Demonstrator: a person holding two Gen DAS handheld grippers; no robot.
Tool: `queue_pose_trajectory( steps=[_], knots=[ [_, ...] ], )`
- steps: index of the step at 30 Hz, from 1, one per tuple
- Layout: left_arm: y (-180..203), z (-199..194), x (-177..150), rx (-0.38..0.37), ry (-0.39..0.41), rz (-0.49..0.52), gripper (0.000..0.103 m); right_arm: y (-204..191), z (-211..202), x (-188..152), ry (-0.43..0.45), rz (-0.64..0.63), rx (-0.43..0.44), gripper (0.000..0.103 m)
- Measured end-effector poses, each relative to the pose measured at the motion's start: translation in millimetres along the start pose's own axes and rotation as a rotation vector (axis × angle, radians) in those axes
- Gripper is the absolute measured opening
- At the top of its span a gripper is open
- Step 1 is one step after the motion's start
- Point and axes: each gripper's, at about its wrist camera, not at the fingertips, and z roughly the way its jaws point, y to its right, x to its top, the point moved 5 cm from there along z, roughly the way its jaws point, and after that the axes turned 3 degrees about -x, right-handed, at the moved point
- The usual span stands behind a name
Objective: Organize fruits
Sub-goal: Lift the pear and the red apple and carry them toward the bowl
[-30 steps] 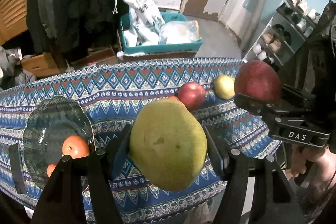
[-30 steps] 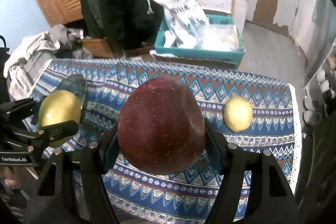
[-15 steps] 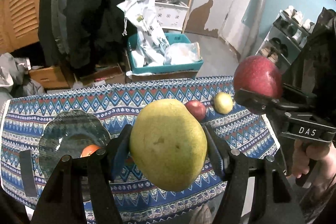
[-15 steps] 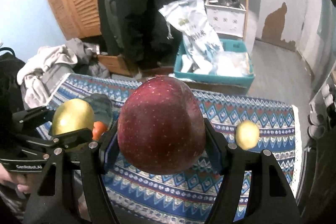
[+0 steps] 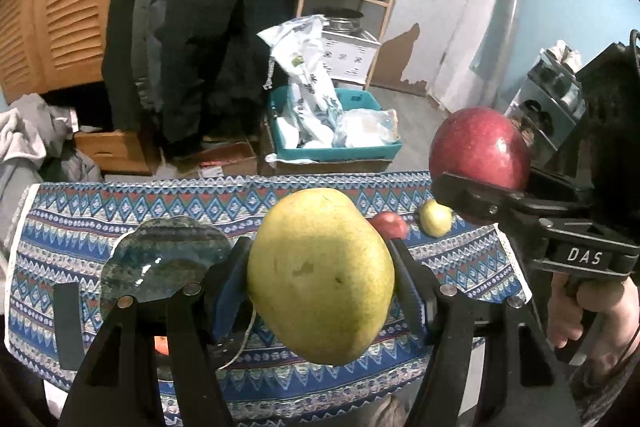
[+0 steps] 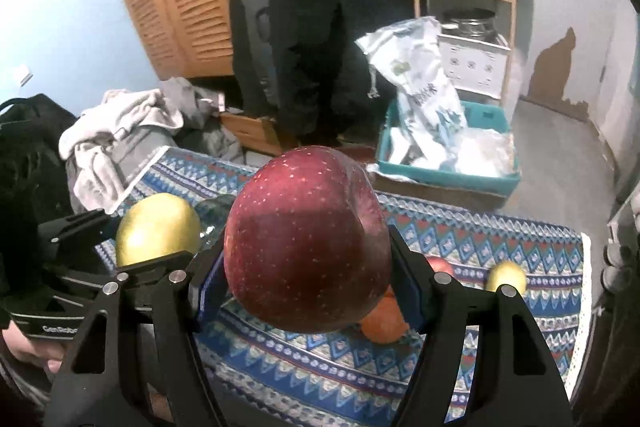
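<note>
- left gripper [image 5: 320,277] clamps a large yellow-green pear [image 5: 320,277] above the patterned blue tablecloth [image 5: 64,227]
- right gripper [image 5: 480,183] grips a dark red apple [image 5: 480,151]
- glass plate [image 5: 160,259] lies below left

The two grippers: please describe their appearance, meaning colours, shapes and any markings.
Both are black, with angular finger arms, silver round bolts and blue pads inside the fingers. The right gripper body bears white letters "DAS"; the left gripper shows a white label, partly cut off. A bare hand grips the right handle.
</note>
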Motion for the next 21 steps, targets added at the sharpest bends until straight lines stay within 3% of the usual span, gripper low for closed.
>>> queue_pose_trajectory(
  steps=[21],
  knots=[
    [-109, -9, -25, 0.098, -0.022, -0.169, 0.069, -82, 78, 16, -0.093, -0.069, 0.133, 0.071]
  ],
)
